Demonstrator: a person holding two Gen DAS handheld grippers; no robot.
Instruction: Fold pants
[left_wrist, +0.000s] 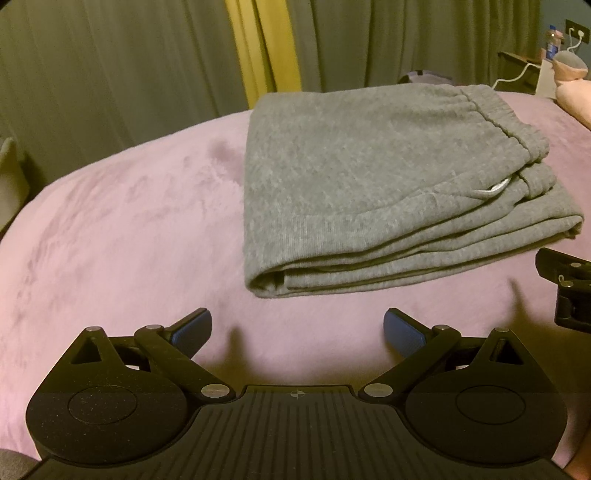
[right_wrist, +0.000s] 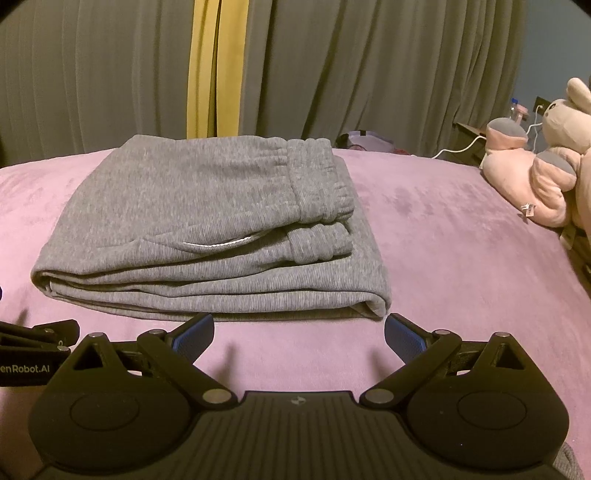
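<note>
Grey sweatpants (left_wrist: 369, 184) lie folded in a compact stack on the pink bedspread (left_wrist: 129, 221), with the elastic waistband on top toward the far right. They also show in the right wrist view (right_wrist: 207, 229). My left gripper (left_wrist: 297, 332) is open and empty, a short way in front of the stack's near left corner. My right gripper (right_wrist: 298, 334) is open and empty, just in front of the stack's near right edge, not touching it. Part of the right gripper (left_wrist: 569, 291) shows at the right edge of the left wrist view.
Grey curtains with a yellow strip (right_wrist: 214, 74) hang behind the bed. Pink plush toys (right_wrist: 543, 158) lie on the bed's far right. A bedside table with a bottle (left_wrist: 552, 42) and white cables stands beyond them.
</note>
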